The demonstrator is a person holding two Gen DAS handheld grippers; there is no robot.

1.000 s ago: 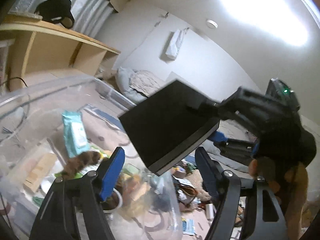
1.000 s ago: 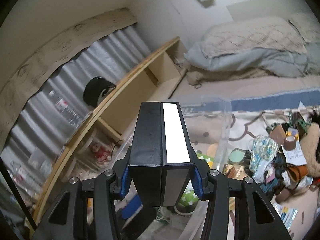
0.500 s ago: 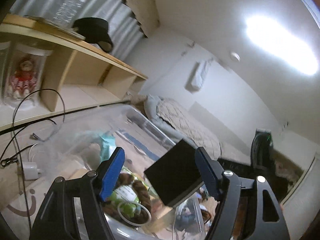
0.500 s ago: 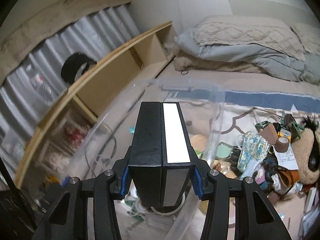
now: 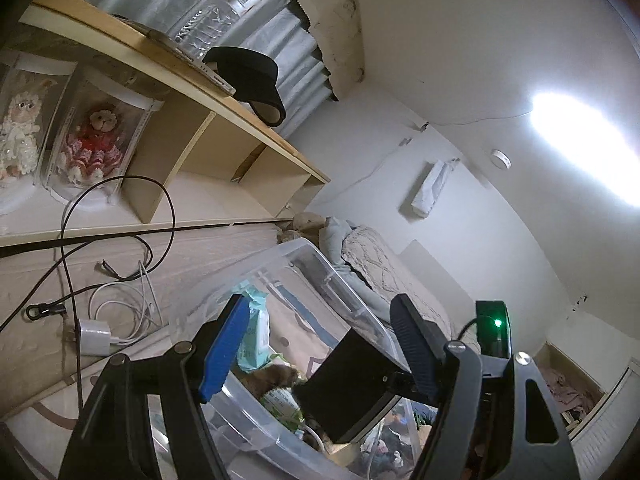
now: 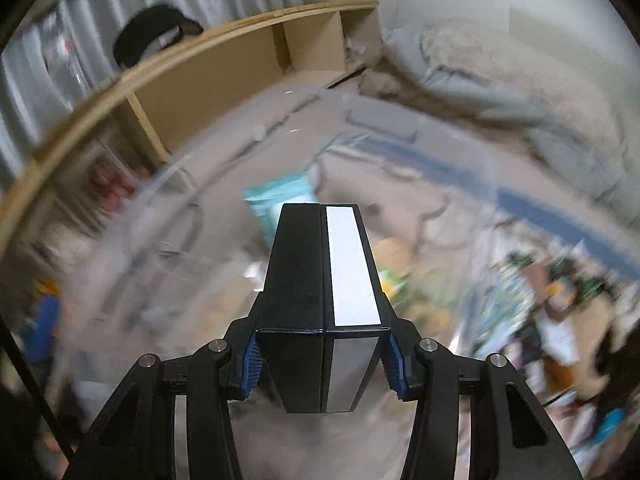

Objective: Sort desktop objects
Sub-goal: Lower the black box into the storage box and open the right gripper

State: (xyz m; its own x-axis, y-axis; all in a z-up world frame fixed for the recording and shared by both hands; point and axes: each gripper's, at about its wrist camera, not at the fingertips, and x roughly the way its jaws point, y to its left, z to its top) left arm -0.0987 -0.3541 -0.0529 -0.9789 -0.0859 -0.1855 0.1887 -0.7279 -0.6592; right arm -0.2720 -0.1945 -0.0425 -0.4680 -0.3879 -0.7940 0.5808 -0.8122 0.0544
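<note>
My right gripper (image 6: 322, 356) is shut on a black box (image 6: 316, 280) with a white strip on its top edge, and holds it over the clear plastic bin (image 6: 360, 120). In the left wrist view the black box (image 5: 352, 384) hangs above the clear bin (image 5: 320, 264), held by the right gripper behind my right finger. My left gripper (image 5: 320, 344) is open and empty above the bin's near rim. A teal wipes pack (image 5: 254, 332) and a brown fluffy item (image 5: 276, 378) lie inside the bin.
A wooden shelf (image 5: 192, 120) with boxed dolls (image 5: 96, 140), a black cap (image 5: 248, 76) and a water bottle (image 5: 216, 16) stands at left. Cables and a white charger (image 5: 94, 336) lie on the floor. A bed (image 5: 380, 264) lies behind; clutter (image 6: 540, 312) lies right of the bin.
The right gripper has moved the black box down and forward over the bin. The left gripper has swung left and tilted, still open; the box now looks smaller and lower in its view.
</note>
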